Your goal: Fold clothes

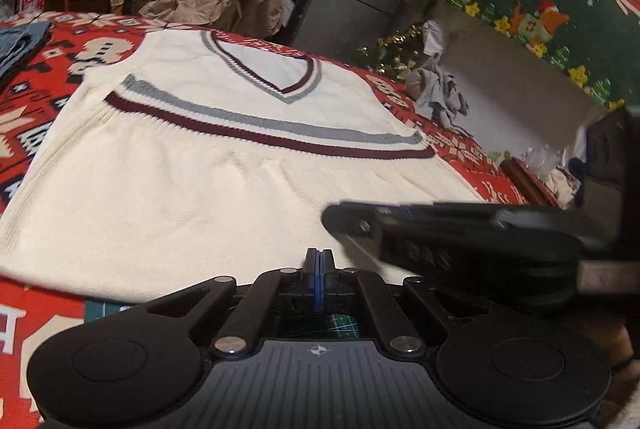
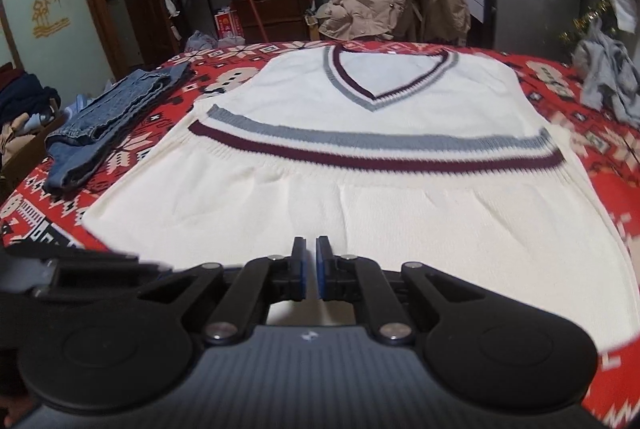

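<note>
- The cream knit vest lies spread flat, front up, on the red patterned cloth — filling the middle of both views, neckline at 12 o'clock and hem at 6 o'clock, nearest the grippers.
- No fold shows in it: both sides lie out full width, so by this view the vest's folding is all left to do.
- A pair of jeans lies at 9 to 10 o'clock, apart from the vest, already in a folded bundle; a grey garment sits crumpled at 2 o'clock, seemingly waiting.
- The vest has a V-neck trimmed in grey and maroon, matching grey and maroon bands across the chest, and faint creases below them.
- The left gripper has its jaws pressed together on nothing, hovering at the hem.
- The right gripper shows a narrow gap between its pads — nothing held — also at the hem edge.
</note>
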